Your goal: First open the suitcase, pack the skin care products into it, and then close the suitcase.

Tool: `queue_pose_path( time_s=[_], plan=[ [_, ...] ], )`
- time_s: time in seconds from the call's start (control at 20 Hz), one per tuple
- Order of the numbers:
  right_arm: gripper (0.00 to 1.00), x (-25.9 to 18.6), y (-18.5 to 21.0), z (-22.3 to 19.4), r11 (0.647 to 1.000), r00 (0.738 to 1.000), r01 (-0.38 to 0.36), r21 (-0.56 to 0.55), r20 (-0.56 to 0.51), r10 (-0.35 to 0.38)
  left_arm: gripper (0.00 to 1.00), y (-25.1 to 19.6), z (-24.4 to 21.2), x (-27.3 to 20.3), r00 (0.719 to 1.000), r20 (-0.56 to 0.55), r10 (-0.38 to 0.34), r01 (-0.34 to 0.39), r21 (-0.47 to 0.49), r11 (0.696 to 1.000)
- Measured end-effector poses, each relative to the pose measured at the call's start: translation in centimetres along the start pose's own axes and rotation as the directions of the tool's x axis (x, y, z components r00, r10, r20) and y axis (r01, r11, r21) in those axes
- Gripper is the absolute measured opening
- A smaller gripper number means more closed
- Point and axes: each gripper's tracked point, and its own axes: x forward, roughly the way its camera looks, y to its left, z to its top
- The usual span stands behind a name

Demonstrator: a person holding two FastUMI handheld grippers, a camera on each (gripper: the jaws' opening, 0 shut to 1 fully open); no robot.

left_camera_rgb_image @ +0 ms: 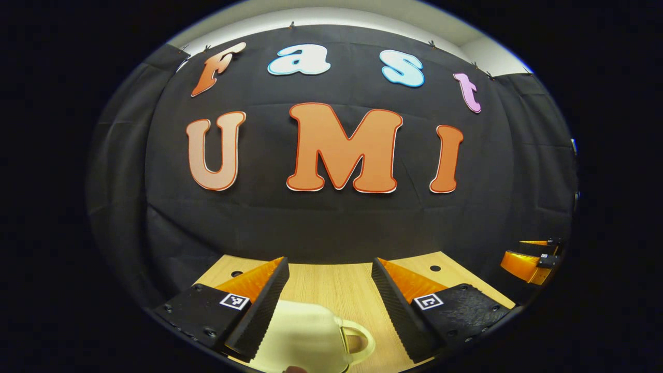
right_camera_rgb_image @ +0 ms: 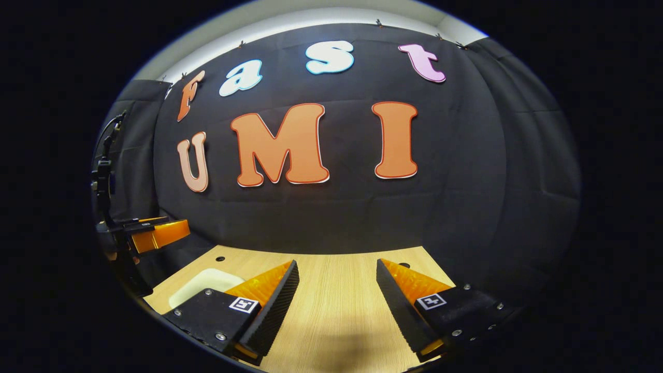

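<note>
A cream suitcase with a loop handle lies on the wooden table, low in the left gripper view. My left gripper hovers over it, open, with the case below and between its fingers and nothing gripped. In the right gripper view a corner of the same cream suitcase shows behind the left finger. My right gripper is open over bare wood, to the right of the case. Each gripper also appears in the other's view: the right gripper and the left gripper.
The black cloth wall rises straight behind the table's far edge. Small round holes sit near the table's back corners. A dark stand with cables is at the far left of the right gripper view.
</note>
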Motion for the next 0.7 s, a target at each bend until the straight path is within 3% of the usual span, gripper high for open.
queue_pose_path(
  time_s=[0.7],
  plan=[
    [0.95, -1.3, -0.7, -0.9, 1.000, 1.000, -0.016, 0.012, -0.019, 0.017, 0.99, -0.5, 0.8, -0.6, 0.998, 0.017, 0.056, -0.055, -0.054, 0.997]
  ],
)
